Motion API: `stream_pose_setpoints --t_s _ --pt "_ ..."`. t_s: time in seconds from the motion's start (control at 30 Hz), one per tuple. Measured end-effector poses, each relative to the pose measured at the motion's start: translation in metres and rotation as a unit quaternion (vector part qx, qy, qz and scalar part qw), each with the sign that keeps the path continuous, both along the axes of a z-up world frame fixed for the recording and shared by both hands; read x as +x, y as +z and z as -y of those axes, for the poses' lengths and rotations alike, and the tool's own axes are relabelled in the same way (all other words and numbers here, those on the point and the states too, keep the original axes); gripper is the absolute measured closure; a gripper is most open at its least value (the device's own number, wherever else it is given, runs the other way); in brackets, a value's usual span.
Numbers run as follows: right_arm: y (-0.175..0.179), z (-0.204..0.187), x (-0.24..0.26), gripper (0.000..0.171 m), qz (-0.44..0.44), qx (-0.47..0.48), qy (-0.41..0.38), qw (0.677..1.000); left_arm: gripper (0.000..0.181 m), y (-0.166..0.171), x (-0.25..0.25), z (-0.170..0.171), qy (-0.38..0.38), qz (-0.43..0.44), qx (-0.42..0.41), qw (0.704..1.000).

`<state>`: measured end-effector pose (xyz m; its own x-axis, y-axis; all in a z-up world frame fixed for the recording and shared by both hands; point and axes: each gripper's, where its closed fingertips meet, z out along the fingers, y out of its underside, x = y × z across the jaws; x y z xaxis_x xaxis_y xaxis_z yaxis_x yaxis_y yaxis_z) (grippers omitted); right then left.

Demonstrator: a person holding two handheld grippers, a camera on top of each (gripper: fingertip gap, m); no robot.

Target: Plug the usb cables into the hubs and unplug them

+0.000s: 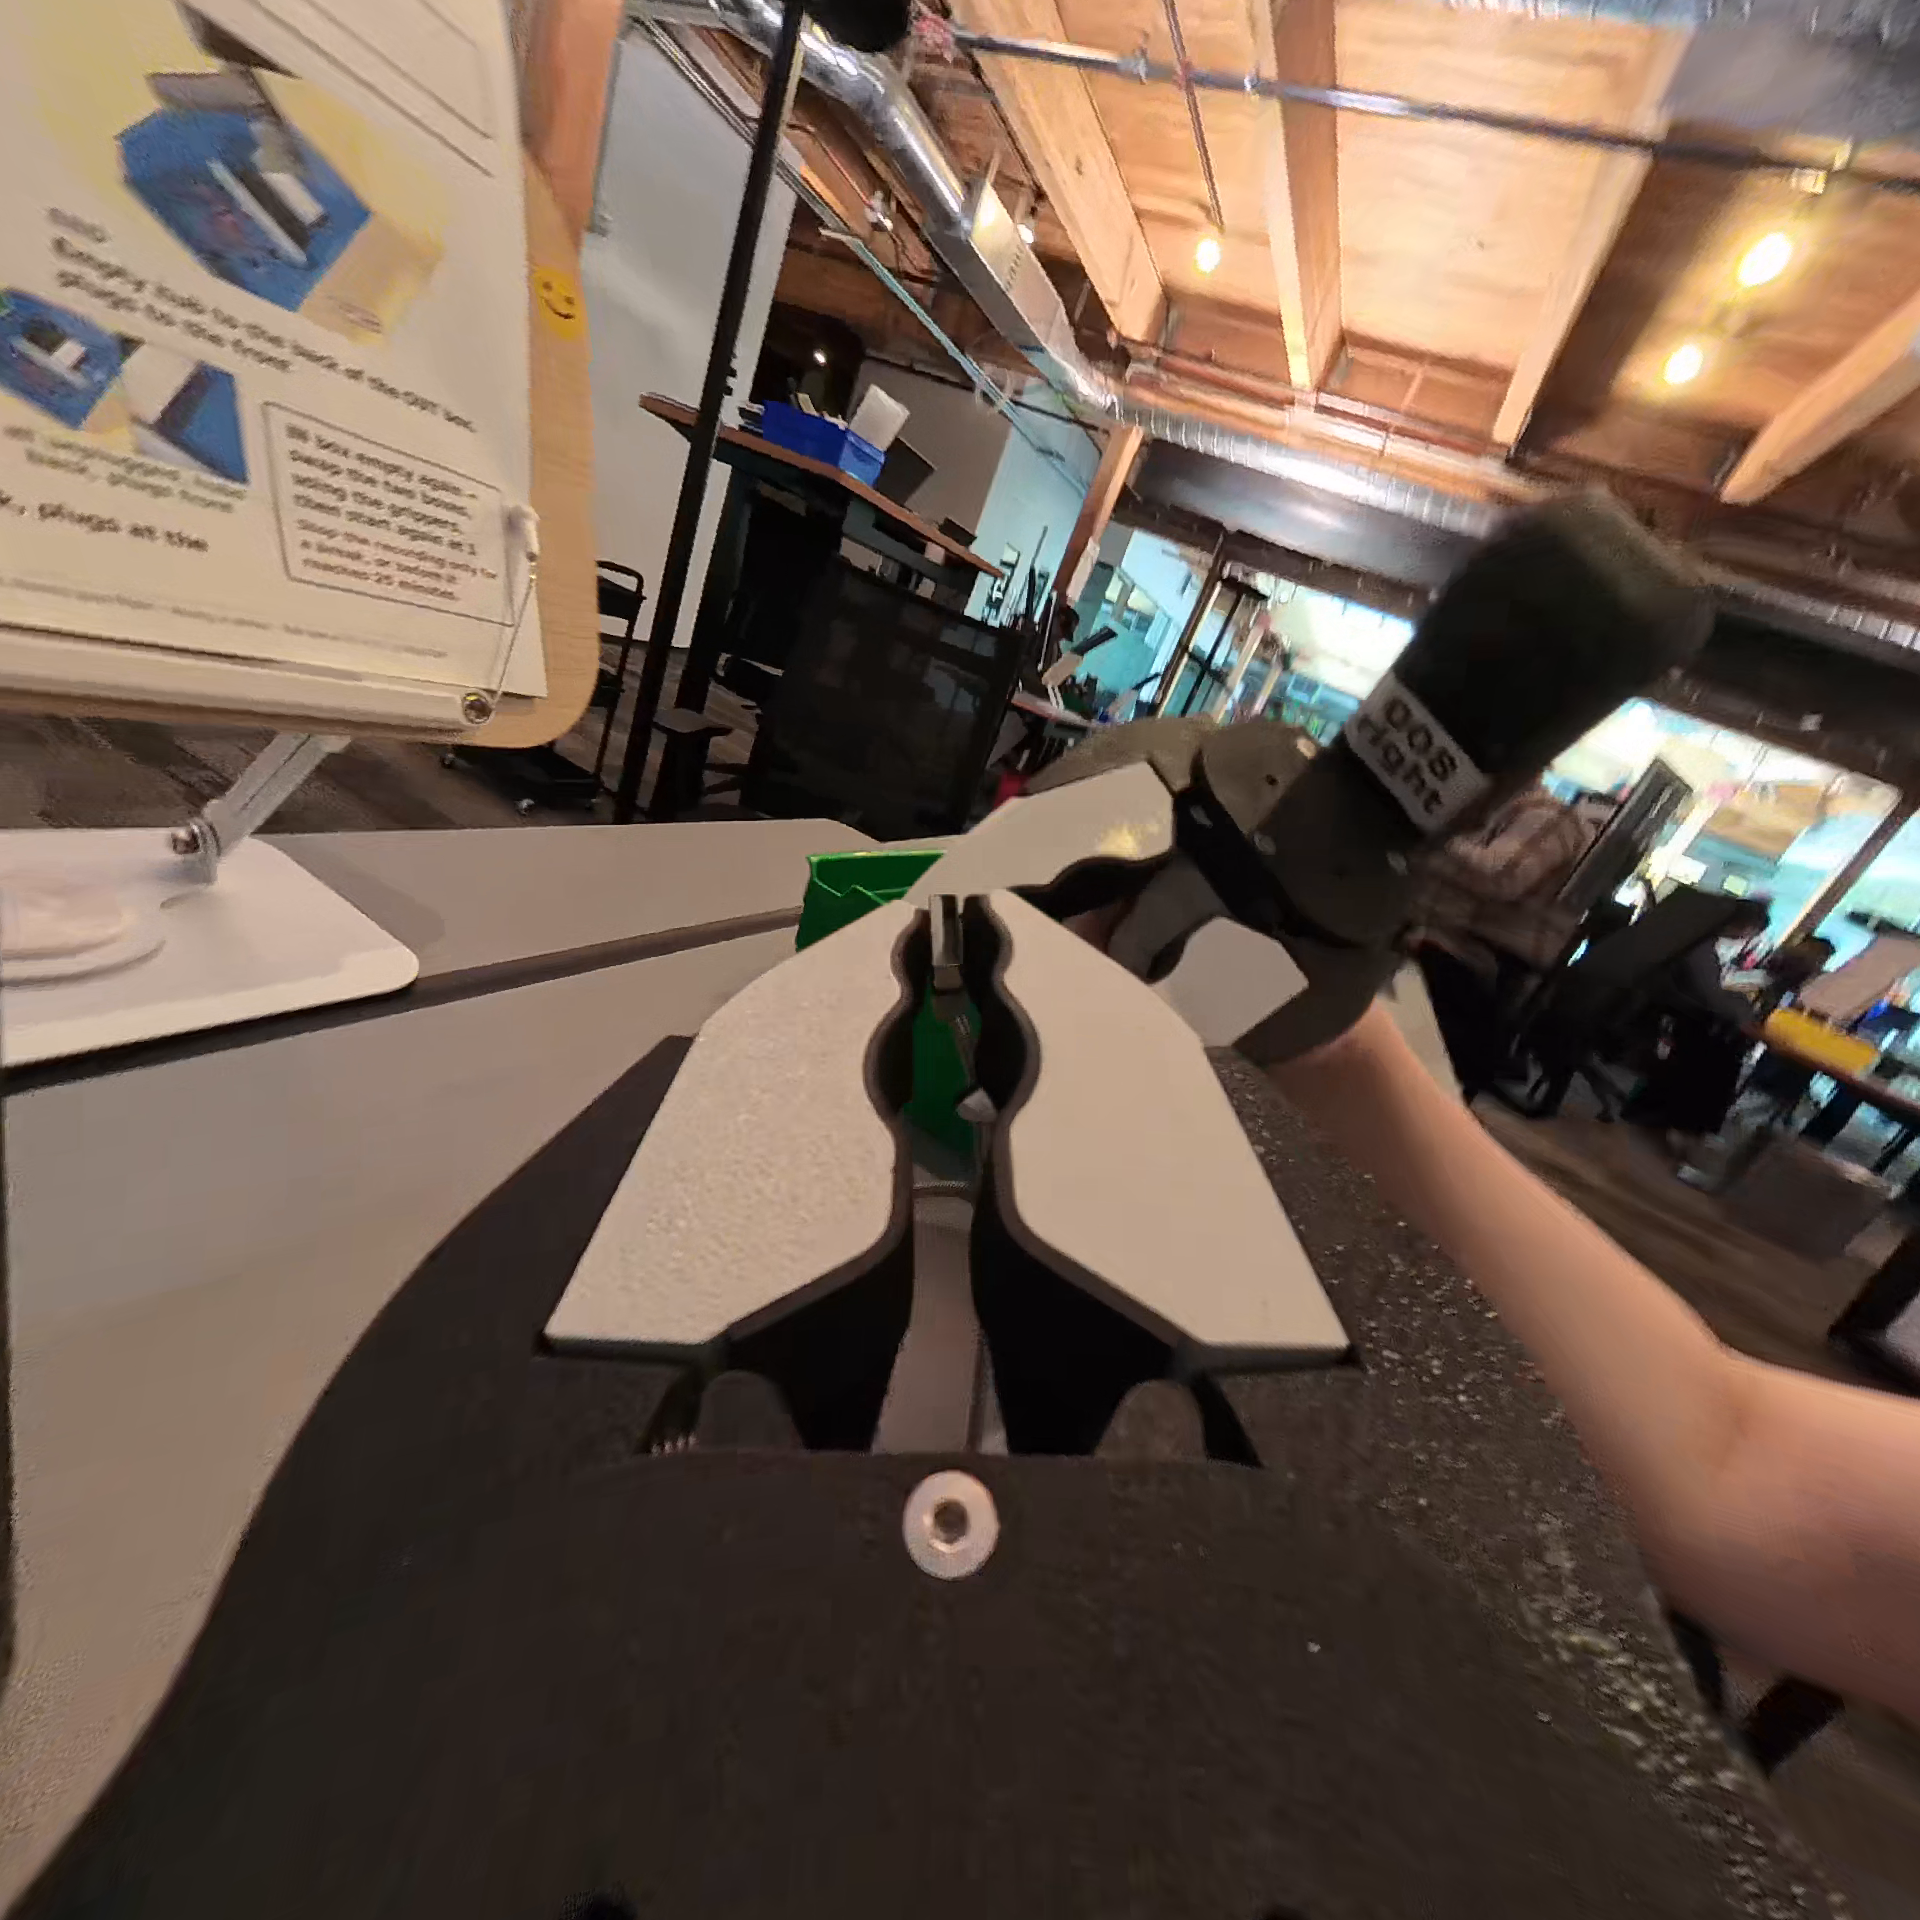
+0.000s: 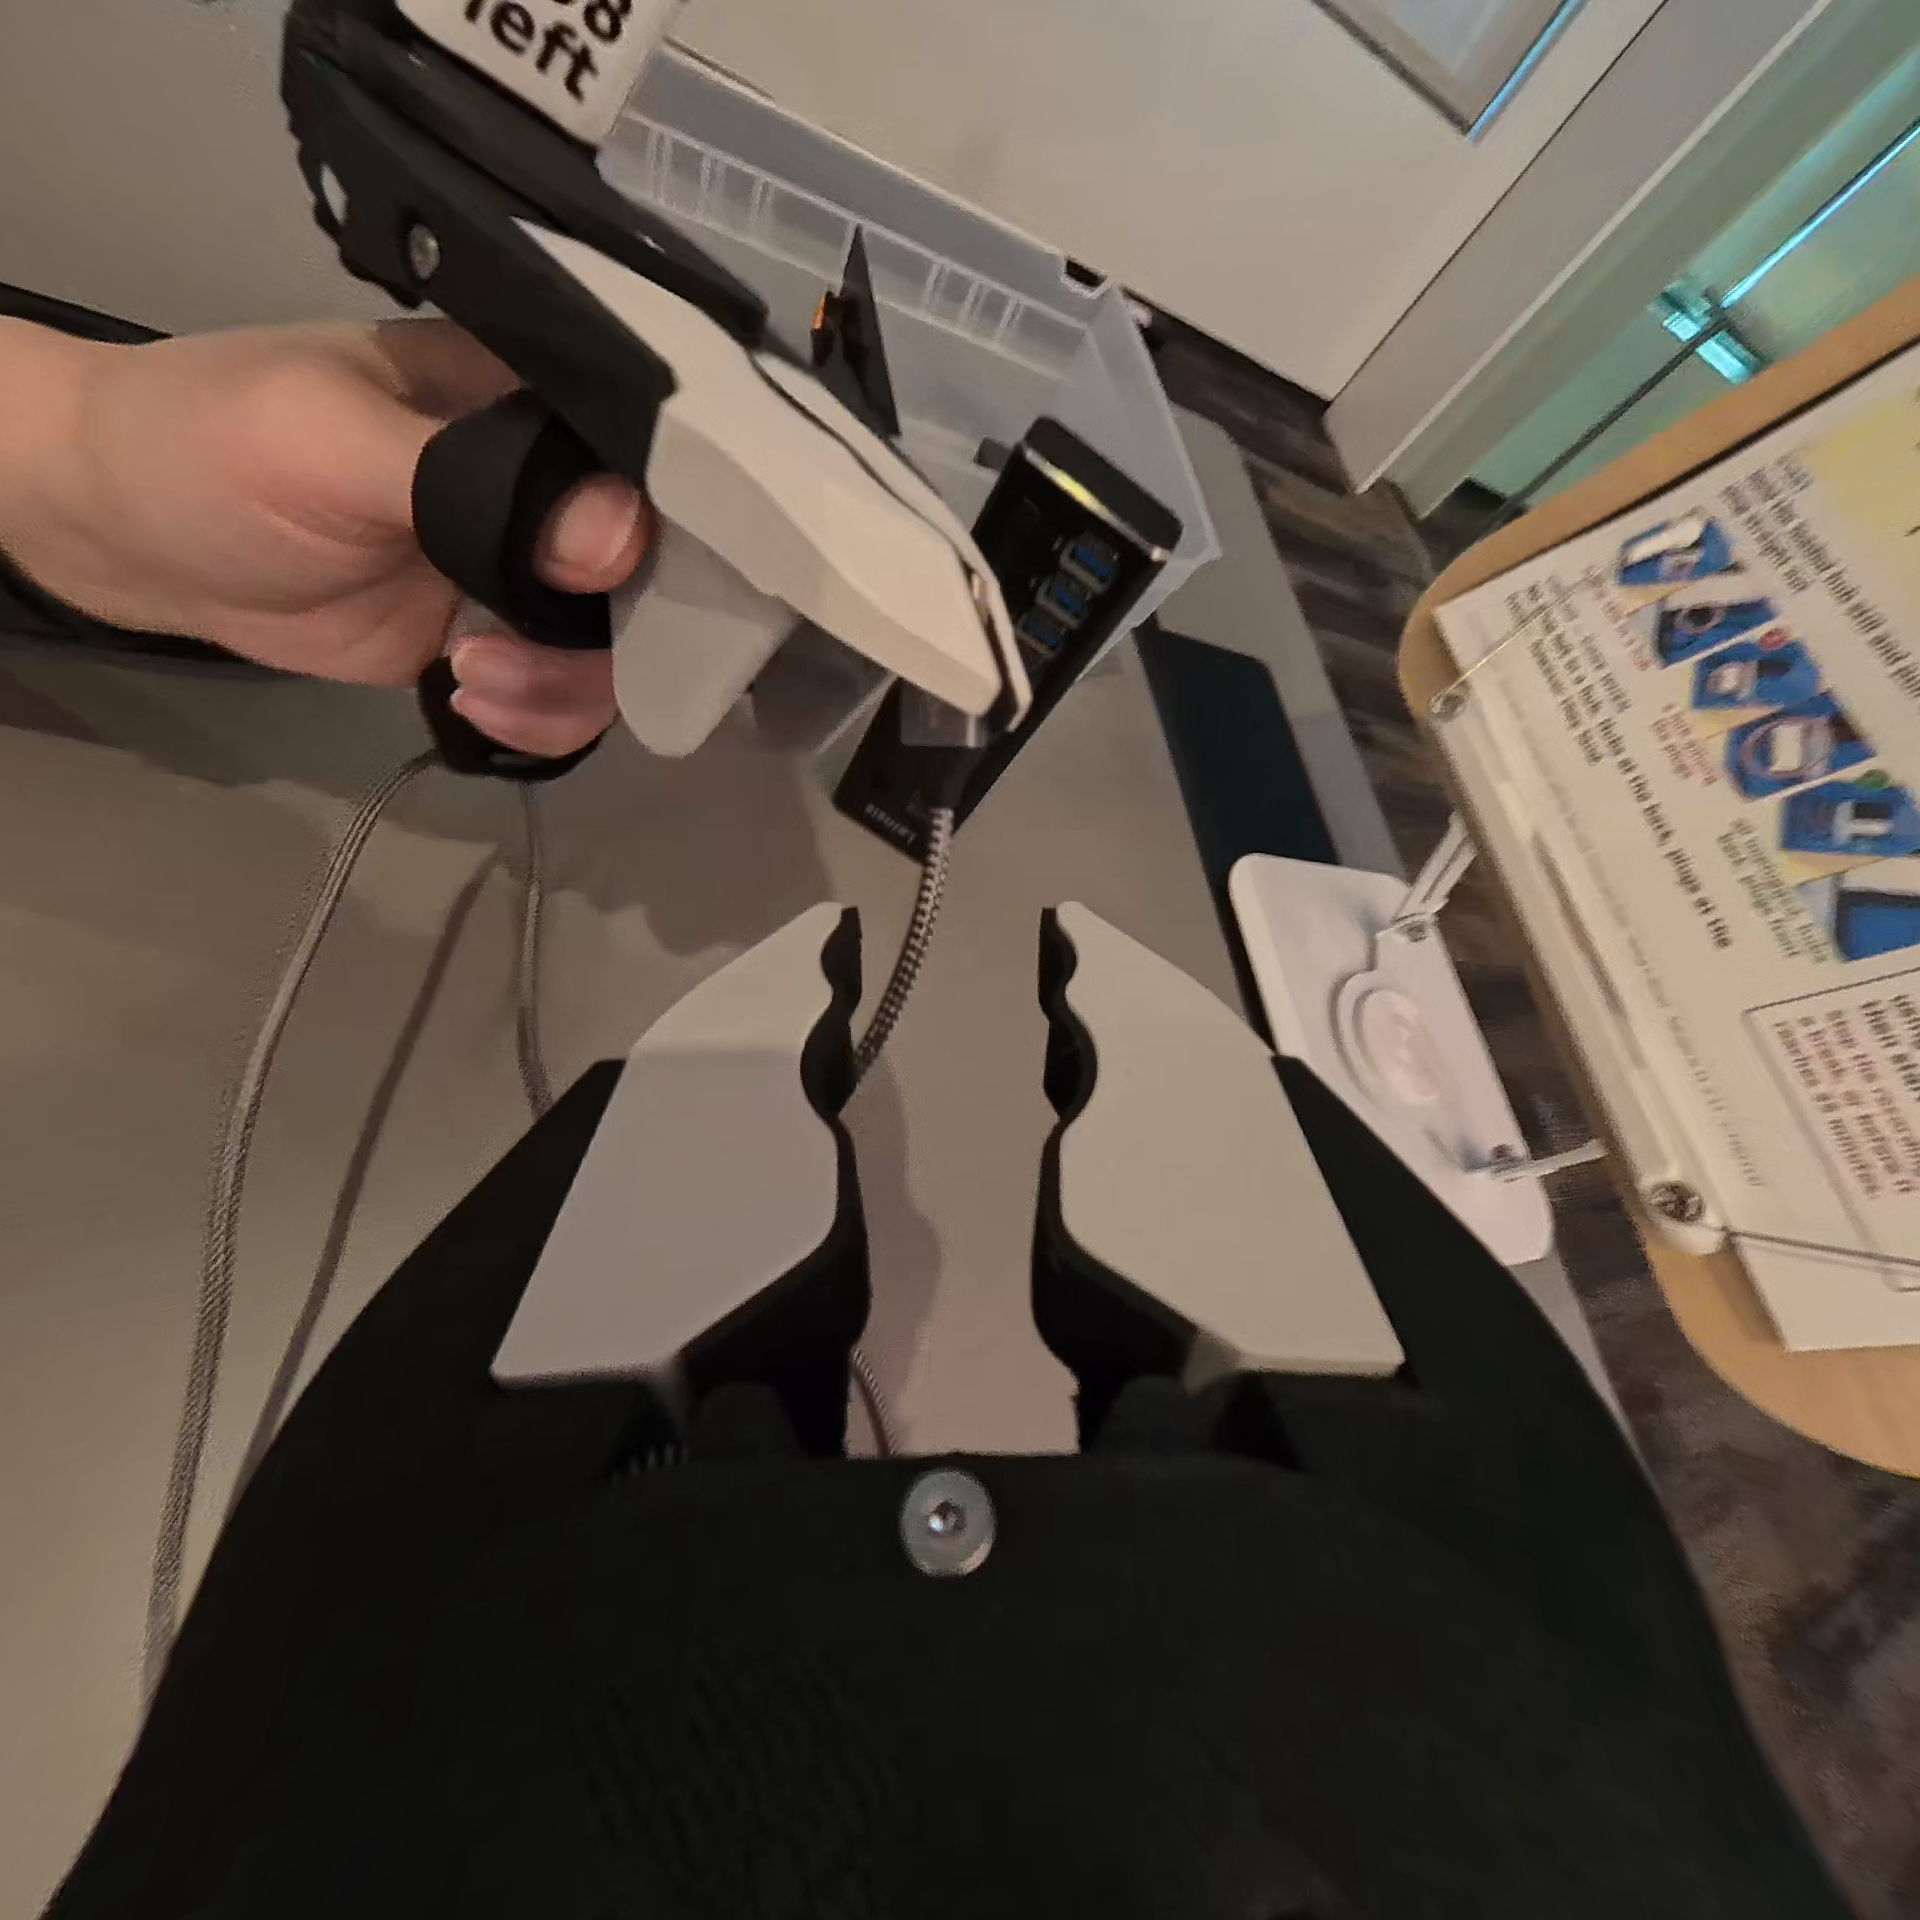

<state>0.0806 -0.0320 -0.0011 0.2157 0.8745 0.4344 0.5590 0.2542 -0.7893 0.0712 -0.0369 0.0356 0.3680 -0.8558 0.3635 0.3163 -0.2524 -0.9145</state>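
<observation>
My left gripper (image 1: 948, 906) is shut on a black USB hub (image 1: 948, 961), seen edge-on between the fingertips. In the right wrist view the left gripper (image 2: 992, 665) holds the hub (image 2: 1091, 561) tilted above the table, with blue ports showing. A black USB plug (image 2: 935, 732) sits at the hub's lower end and looks plugged in. Its braided cable (image 2: 914, 935) runs down between the fingers of my right gripper (image 2: 951, 925), which is open and not touching it. The right gripper also shows in the left wrist view (image 1: 997, 852), just beyond the left fingertips.
A clear plastic bin (image 2: 1039, 301) stands behind the hub. A green object (image 1: 862, 883) sits on the grey table (image 1: 260, 1195). An instruction sheet (image 2: 1714, 831) on a white stand (image 2: 1382, 1049) is at the side. A grey cable (image 2: 249, 1060) lies on the table. The gap from one gripper's tips to the other's is roughly 4 cm.
</observation>
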Motion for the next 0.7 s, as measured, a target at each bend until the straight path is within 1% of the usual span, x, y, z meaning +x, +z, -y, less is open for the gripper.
stream_pose_setpoints --t_s 0.1,0.17,0.23,0.27,0.3,0.33,0.4,0.5,0.57,0.63,0.7 --pt "0.009 -0.001 -0.019 0.137 -0.013 0.050 -0.014 0.999 0.176 0.005 -0.010 -0.004 0.001 0.060 -0.050 0.997" --pt "0.011 0.000 -0.031 0.139 -0.023 0.085 -0.018 0.996 0.176 0.003 -0.014 -0.007 0.005 0.084 -0.074 0.994" --pt "0.008 -0.005 -0.034 0.141 -0.001 0.131 -0.036 0.991 0.176 0.000 -0.014 -0.007 -0.006 0.097 -0.095 0.991" --pt "0.005 -0.005 -0.033 0.147 0.016 0.146 -0.036 0.989 0.176 0.000 -0.012 -0.006 -0.014 0.105 -0.102 0.989" --pt "0.003 -0.004 -0.032 0.146 0.028 0.152 -0.033 0.987 0.176 -0.002 -0.011 -0.006 -0.014 0.109 -0.109 0.988" --pt "0.001 -0.002 -0.029 0.145 0.035 0.142 -0.025 0.989 0.176 -0.003 -0.008 -0.004 -0.020 0.111 -0.112 0.987" --pt "0.000 0.008 -0.020 0.140 0.041 0.088 0.004 0.995 0.175 -0.007 -0.001 -0.001 -0.025 0.105 -0.120 0.987" --pt "0.020 0.014 0.007 0.139 0.013 0.032 0.014 0.999 0.175 -0.016 0.007 0.001 -0.008 0.085 -0.126 0.988" --pt "0.040 0.013 0.026 0.139 -0.029 0.015 0.003 0.999 0.175 -0.024 0.013 0.002 0.007 0.084 -0.142 0.986" --pt "0.055 0.007 0.045 0.139 -0.062 0.001 -0.025 0.998 0.175 -0.031 0.020 0.005 0.018 0.078 -0.148 0.986" --pt "0.061 -0.002 0.063 0.136 -0.066 -0.001 -0.066 0.996 0.175 -0.036 0.026 0.009 0.037 0.057 -0.132 0.989"
